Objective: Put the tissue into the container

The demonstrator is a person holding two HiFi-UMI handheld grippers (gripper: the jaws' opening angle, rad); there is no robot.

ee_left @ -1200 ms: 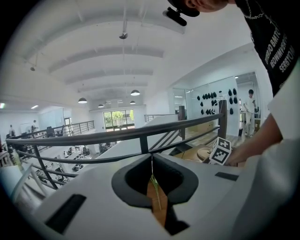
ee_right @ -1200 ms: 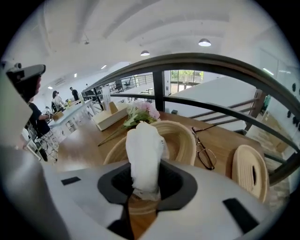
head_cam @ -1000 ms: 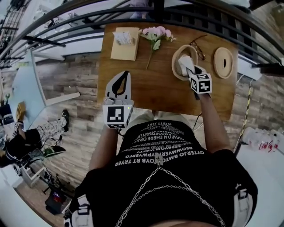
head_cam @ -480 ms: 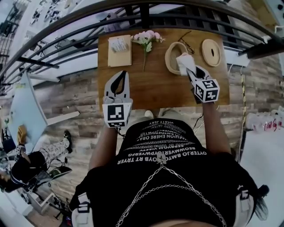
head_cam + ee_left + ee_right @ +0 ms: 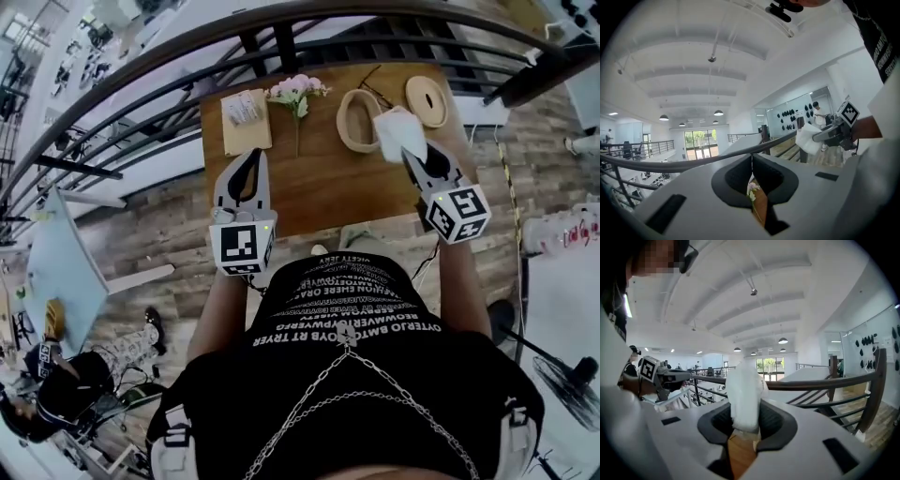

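Note:
My right gripper is shut on a white tissue and holds it up in the air, just right of the oval wooden container on the table. In the right gripper view the tissue stands upright between the pads. The left gripper view shows the same tissue hanging from the right gripper. My left gripper hovers over the table's near left part, its jaws together with nothing between them. Inside the container I cannot see.
On the wooden table lie a tissue pack on a board, pink flowers, glasses and a round wooden lid. A dark metal railing runs behind the table. The table's near edge is by my body.
The right gripper has risen and drawn back to the right with the tissue, from over the container's opening to beside its right rim. The left gripper has kept its place.

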